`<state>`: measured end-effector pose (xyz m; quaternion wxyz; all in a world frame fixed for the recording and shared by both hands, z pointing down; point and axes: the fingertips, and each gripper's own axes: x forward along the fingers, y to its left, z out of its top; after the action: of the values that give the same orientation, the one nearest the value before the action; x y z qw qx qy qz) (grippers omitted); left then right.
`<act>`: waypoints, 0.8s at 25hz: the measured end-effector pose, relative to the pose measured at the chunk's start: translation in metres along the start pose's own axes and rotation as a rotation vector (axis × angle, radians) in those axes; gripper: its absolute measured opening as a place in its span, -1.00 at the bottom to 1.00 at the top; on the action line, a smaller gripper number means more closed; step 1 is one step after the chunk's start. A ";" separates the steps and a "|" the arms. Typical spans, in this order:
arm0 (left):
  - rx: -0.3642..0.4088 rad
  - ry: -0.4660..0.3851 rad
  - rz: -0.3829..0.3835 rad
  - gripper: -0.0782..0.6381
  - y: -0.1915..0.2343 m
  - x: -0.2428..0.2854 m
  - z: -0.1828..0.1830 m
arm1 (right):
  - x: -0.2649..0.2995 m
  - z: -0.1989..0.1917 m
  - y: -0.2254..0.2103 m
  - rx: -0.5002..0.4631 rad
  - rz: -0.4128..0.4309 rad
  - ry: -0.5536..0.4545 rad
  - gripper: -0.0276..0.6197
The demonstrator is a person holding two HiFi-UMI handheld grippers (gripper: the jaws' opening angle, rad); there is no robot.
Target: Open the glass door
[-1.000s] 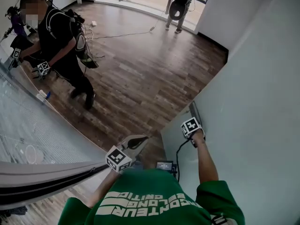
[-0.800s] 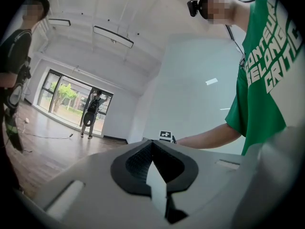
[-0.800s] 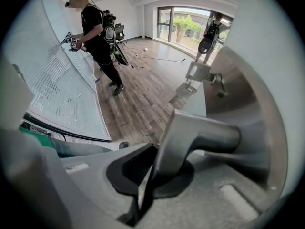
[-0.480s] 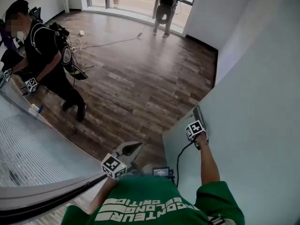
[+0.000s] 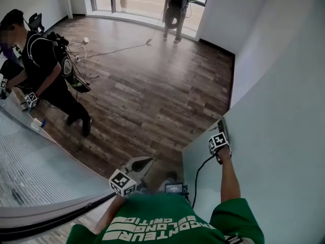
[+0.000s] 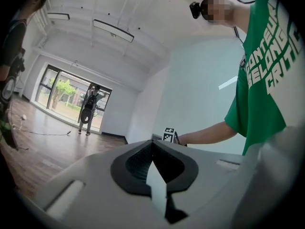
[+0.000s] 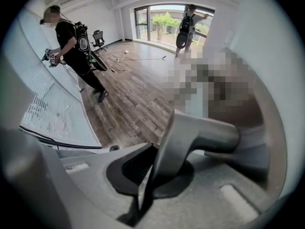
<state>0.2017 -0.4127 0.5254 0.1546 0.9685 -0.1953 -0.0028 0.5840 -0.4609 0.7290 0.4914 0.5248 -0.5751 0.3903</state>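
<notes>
The glass door (image 5: pixel 274 126) is the big pale panel on the right of the head view, its edge standing out over the wooden floor. My right gripper (image 5: pixel 221 136) points down and is shut on the door's metal lever handle (image 7: pixel 202 133); the handle's neck runs down between the jaws (image 7: pixel 157 156). My left gripper (image 5: pixel 142 163) hangs level over the floor left of the door's edge. It is shut with nothing in it (image 6: pixel 152 144). From it I see the right gripper's marker cube (image 6: pixel 168 134) against the door.
A person in black (image 5: pixel 48 70) with two grippers works at a frosted glass panel (image 5: pixel 30 151) on the left. Another person (image 5: pixel 175 9) stands at the far window. Cables (image 5: pixel 117 49) lie on the wooden floor (image 5: pixel 152 95).
The door's edge and my right gripper on the handle have shifted right across the head view. The left gripper has drifted slightly down and left. The person in black sits further left in frame.
</notes>
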 end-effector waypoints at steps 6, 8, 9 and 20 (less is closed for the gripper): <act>0.003 0.011 -0.016 -0.74 -0.007 0.048 0.007 | 0.002 -0.007 -0.043 0.052 -0.012 0.004 -0.93; 0.006 0.015 -0.022 -0.74 -0.011 0.063 0.007 | 0.004 -0.011 -0.055 0.070 -0.013 0.004 -0.93; 0.009 0.016 -0.025 -0.74 -0.014 0.070 0.007 | 0.004 -0.013 -0.062 0.078 -0.014 0.003 -0.93; 0.018 0.023 -0.054 -0.74 -0.026 0.126 0.008 | 0.009 -0.032 -0.127 0.163 -0.035 0.007 -0.93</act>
<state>0.3275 -0.4396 0.5169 0.1478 0.9748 -0.1673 0.0062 0.7146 -0.4507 0.7359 0.4555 0.5717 -0.5305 0.4292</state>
